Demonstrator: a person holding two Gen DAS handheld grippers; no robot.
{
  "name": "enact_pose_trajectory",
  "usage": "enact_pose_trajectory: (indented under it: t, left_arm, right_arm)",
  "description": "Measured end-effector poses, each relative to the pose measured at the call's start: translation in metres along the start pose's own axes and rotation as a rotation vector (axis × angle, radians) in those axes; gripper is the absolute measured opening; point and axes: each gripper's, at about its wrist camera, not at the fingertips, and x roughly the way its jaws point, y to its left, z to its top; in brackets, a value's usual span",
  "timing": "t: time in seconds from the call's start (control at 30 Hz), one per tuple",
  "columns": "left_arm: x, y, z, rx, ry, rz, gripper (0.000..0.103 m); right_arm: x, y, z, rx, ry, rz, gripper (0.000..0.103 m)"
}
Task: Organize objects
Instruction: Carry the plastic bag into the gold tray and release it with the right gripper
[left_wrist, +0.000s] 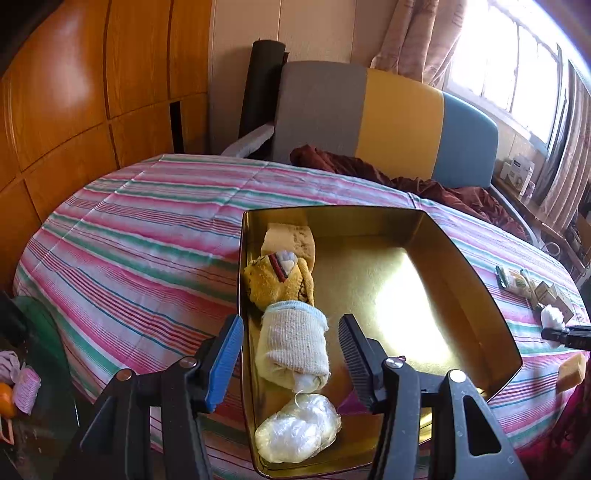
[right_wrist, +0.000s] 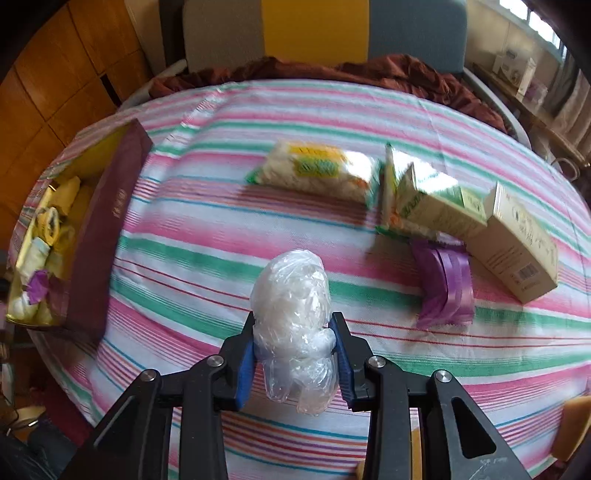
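Observation:
A gold tin (left_wrist: 424, 229) lies open on the striped tablecloth. Along its left side sit a beige sponge (left_wrist: 291, 238), a yellow cloth (left_wrist: 273, 284), a rolled cream cloth (left_wrist: 293, 343) and a clear plastic bundle (left_wrist: 299, 435). My left gripper (left_wrist: 290, 325) hovers open above the cream roll, one finger over the tin's left wall and the other over its floor, with nothing held. My right gripper (right_wrist: 293, 332) is shut on a second clear plastic bundle (right_wrist: 291, 295), held above the cloth to the right of the tin (right_wrist: 103, 229).
On the cloth beyond the right gripper lie a noodle packet (right_wrist: 317, 173), green-and-white cartons (right_wrist: 436, 206), a beige box (right_wrist: 517, 240) and a purple packet (right_wrist: 443, 288). A yellow sponge (left_wrist: 572, 369) lies near the table's right edge. A colour-block chair (left_wrist: 399, 122) with red fabric stands behind the table.

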Motion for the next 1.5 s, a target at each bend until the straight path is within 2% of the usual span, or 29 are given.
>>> enact_pose_trajectory:
  t: [0.13, 0.3, 0.53, 0.67, 0.7, 0.77, 0.8, 0.93, 1.03, 1.1, 1.23, 1.33, 1.5]
  left_arm:
    - [-0.003, -0.001, 0.0, -0.002, -0.018, -0.011, 0.054]
    - [-0.003, -0.002, -0.002, 0.002, -0.015, -0.027, 0.054]
    - [-0.001, 0.003, -0.006, -0.009, -0.009, -0.034, 0.054]
    - [0.0, 0.015, -0.006, -0.05, -0.012, -0.041, 0.054]
    - [0.0, 0.018, -0.006, -0.059, -0.012, -0.04, 0.054]
    - [0.0, 0.023, -0.006, -0.075, -0.015, -0.039, 0.054]
    - [0.0, 0.026, -0.005, -0.082, -0.016, -0.041, 0.054]
    - [0.001, 0.029, -0.006, -0.091, -0.012, -0.043, 0.054]
    - [0.003, 0.027, -0.007, -0.08, -0.005, -0.054, 0.054]
    - [0.004, 0.023, -0.008, -0.072, 0.002, -0.067, 0.054]
    - [0.004, 0.015, -0.008, -0.055, 0.016, -0.091, 0.054]
    - [0.003, 0.006, -0.006, -0.036, 0.017, -0.107, 0.054]
    - [-0.002, -0.021, 0.002, 0.055, 0.005, -0.146, 0.054]
  right_arm:
    - [-0.017, 0.04, 0.017, -0.051, -0.049, 0.081, 0.037]
    - [-0.014, 0.109, 0.038, -0.119, -0.075, 0.214, 0.038]
    - [0.018, 0.199, 0.06, -0.187, -0.019, 0.337, 0.039]
    - [0.043, 0.241, 0.069, -0.189, 0.029, 0.389, 0.041]
    - [0.049, 0.249, 0.069, -0.181, 0.044, 0.41, 0.042]
    - [0.06, 0.261, 0.068, -0.161, 0.079, 0.469, 0.057]
    - [0.064, 0.265, 0.066, -0.153, 0.091, 0.489, 0.06]
    - [0.071, 0.271, 0.057, -0.145, 0.107, 0.508, 0.062]
    - [0.065, 0.265, 0.054, -0.149, 0.085, 0.478, 0.062]
    - [0.058, 0.254, 0.052, -0.142, 0.063, 0.463, 0.063]
    - [0.041, 0.229, 0.049, -0.114, 0.001, 0.445, 0.073]
    - [0.032, 0.207, 0.047, -0.088, -0.034, 0.418, 0.075]
    - [0.015, 0.159, 0.042, -0.035, -0.08, 0.353, 0.078]
